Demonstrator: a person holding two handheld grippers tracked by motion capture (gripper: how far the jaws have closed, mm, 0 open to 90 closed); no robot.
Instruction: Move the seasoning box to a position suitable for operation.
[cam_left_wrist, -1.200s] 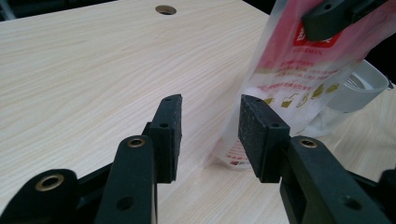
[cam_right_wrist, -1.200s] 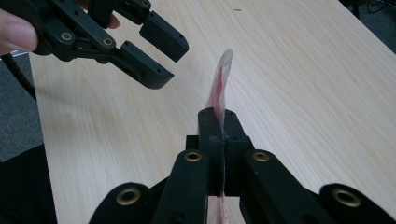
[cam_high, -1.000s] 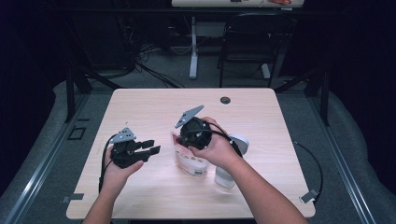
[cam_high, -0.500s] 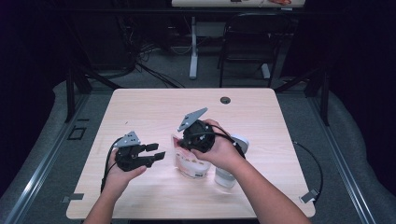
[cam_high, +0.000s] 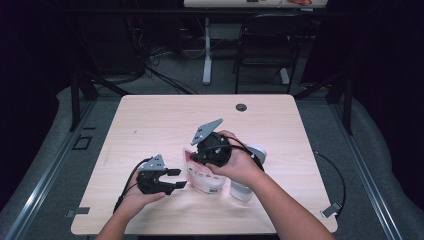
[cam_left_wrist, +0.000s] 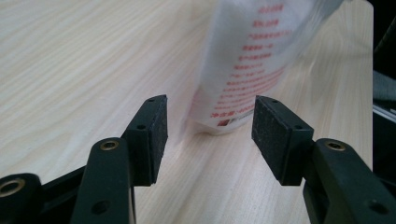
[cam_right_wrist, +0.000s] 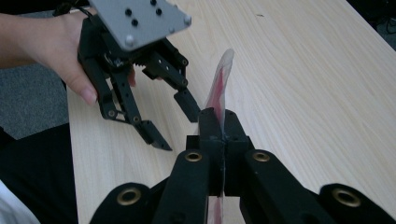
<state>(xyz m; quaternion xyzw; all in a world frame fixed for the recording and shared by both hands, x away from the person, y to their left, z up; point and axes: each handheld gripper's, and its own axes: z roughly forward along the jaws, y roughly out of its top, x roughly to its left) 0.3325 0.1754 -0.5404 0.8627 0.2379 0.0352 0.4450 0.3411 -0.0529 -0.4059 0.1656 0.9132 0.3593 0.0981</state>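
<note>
A white pouch (cam_high: 202, 176) with red print stands on the wooden table (cam_high: 165, 120), pinched at its top edge by my right gripper (cam_high: 200, 156), which is shut on it. In the right gripper view the pouch's thin top edge (cam_right_wrist: 219, 79) rises from between the closed jaws of the right gripper (cam_right_wrist: 218, 128). My left gripper (cam_high: 178, 178) hovers low over the table just left of the pouch. Its jaws have just been opening and hold nothing. In the left gripper view the pouch (cam_left_wrist: 252, 60) stands a little beyond the left gripper (cam_left_wrist: 208, 116). The left gripper (cam_right_wrist: 175, 123) also appears, open, in the right gripper view.
A white bottle-like container (cam_high: 244, 189) lies right of the pouch, partly under the right forearm. A dark round grommet (cam_high: 241, 107) sits near the table's far edge. Chairs and desk legs stand on the floor beyond the table.
The left gripper has sunk toward the table beside the pouch and its jaws have spread wider. The right gripper has stayed in place, shut on the pouch.
</note>
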